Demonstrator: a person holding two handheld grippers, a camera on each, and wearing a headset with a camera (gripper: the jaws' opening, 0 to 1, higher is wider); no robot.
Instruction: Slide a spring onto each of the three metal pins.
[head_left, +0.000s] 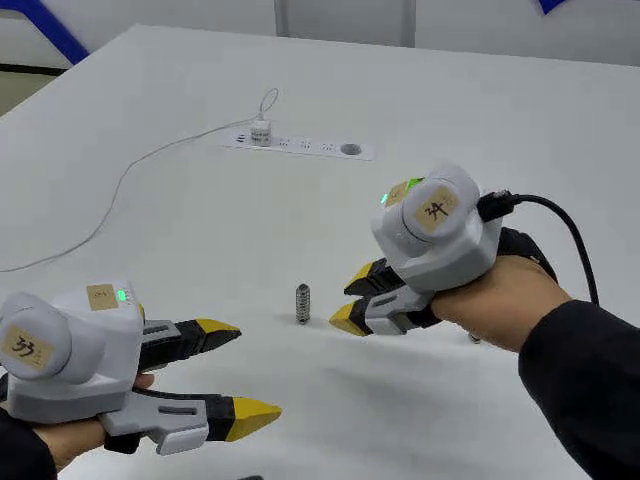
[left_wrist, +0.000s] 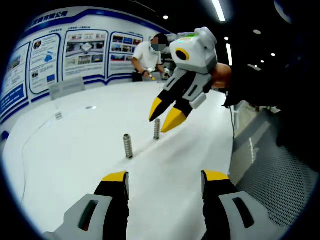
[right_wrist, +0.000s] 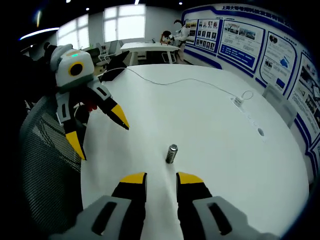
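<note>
Near sprung pin (left_wrist: 128, 146) and far sprung pin (left_wrist: 157, 129) upright on table (head_left: 200, 220), far one just beside right gripper (head_left: 345, 302), jaws narrowly parted, empty. Left gripper (head_left: 255, 368) wide, empty, near. Risk as judged: stray tip brush toppling a pin, shedding its spring.

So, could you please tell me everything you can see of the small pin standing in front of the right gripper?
The pin is a short grey metal post standing upright on the white table. A coil spring is wrapped around its shaft, and it has a rounded, shiny cap on top. It stands just ahead of the right gripper, whose yellow-tipped jaws are open and apart from it. Only the table and the spring touch it.
</note>
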